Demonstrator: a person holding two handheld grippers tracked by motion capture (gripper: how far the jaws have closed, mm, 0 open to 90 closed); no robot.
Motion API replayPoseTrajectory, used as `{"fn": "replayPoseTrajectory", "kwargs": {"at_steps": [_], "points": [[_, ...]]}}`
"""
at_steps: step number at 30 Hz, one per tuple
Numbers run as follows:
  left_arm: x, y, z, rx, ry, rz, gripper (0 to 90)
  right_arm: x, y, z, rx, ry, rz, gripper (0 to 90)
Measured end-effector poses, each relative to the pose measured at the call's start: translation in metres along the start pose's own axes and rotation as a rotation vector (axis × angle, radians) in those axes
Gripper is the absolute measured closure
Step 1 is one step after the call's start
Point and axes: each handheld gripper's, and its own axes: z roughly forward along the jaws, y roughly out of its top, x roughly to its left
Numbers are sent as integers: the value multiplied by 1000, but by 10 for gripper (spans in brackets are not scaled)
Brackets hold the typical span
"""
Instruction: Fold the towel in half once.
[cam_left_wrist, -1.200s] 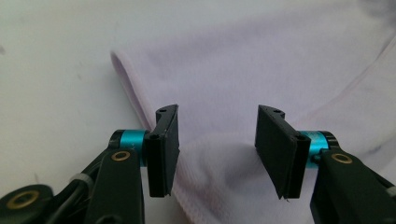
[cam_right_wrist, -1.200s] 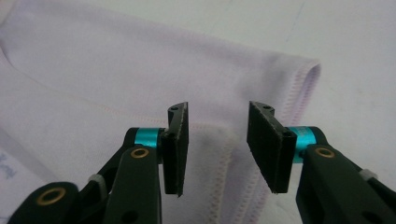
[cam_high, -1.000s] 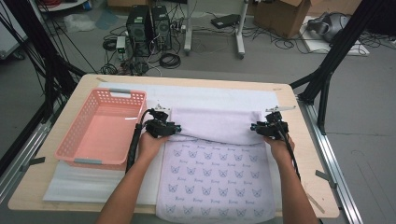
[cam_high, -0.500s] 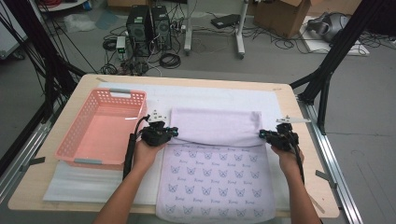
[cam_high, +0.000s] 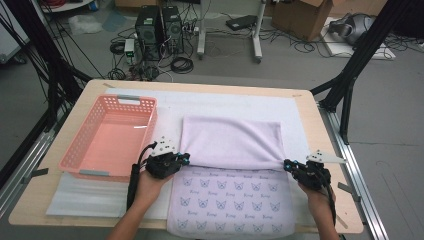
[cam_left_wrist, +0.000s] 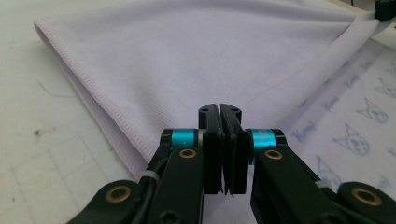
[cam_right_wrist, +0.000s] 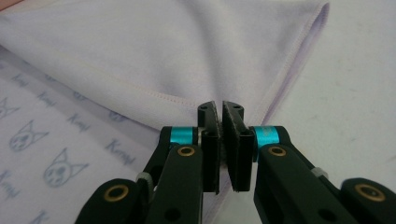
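A lilac towel (cam_high: 230, 140) lies on the white mat, its far half folded back over the cat-printed side (cam_high: 230, 202). My left gripper (cam_high: 186, 159) is shut on the left corner of the folded flap, and the hem runs into its jaws in the left gripper view (cam_left_wrist: 219, 109). At the flap's right corner my right gripper (cam_high: 287, 164) is shut on the towel, and the stitched edge (cam_right_wrist: 299, 65) meets its closed jaws (cam_right_wrist: 219, 107). Both hands come in from the near edge.
A pink plastic basket (cam_high: 122, 100) stands empty at the left, close to my left hand. A white foam mat (cam_high: 225, 102) covers most of the wooden table (cam_high: 310, 115). Black frame posts flank the table, and cables and boxes lie on the floor beyond it.
Both grippers have moved toward the person with the towel's corners, and the right one also went outward. The plain folded flap now covers more of the printed side.
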Motion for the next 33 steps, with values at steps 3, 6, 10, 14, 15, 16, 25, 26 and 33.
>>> {"fn": "replayPoseTrajectory", "kwargs": {"at_steps": [3, 6, 10, 14, 15, 16, 25, 26, 33], "points": [[-6, -5, -7, -5, -7, 12, 871, 4, -7, -6, -10, 2, -5, 855], [-12, -8, -14, -14, -15, 21, 873, 7, -11, -11, -1, 8, -14, 855], [-22, -11, -22, -8, -26, 41, 875, 13, -18, -22, -5, 18, -8, 855], [-30, -16, -33, -9, -38, 41, 876, 18, -25, -32, 2, 25, -16, 855], [-32, -17, -35, -10, -40, 41, 876, 20, -27, -34, 5, 29, -13, 855], [-35, -19, -38, -7, -44, 45, 876, 21, -28, -35, 6, 29, -20, 855], [-48, -36, -61, 12, -58, 62, 877, 38, -42, -49, 30, 54, -45, 854], [-49, -38, -62, 16, -58, 62, 877, 41, -44, -51, 31, 58, -42, 855], [-57, -45, -74, 21, -72, 70, 895, 48, -52, -64, 30, 71, -43, 855]]}}
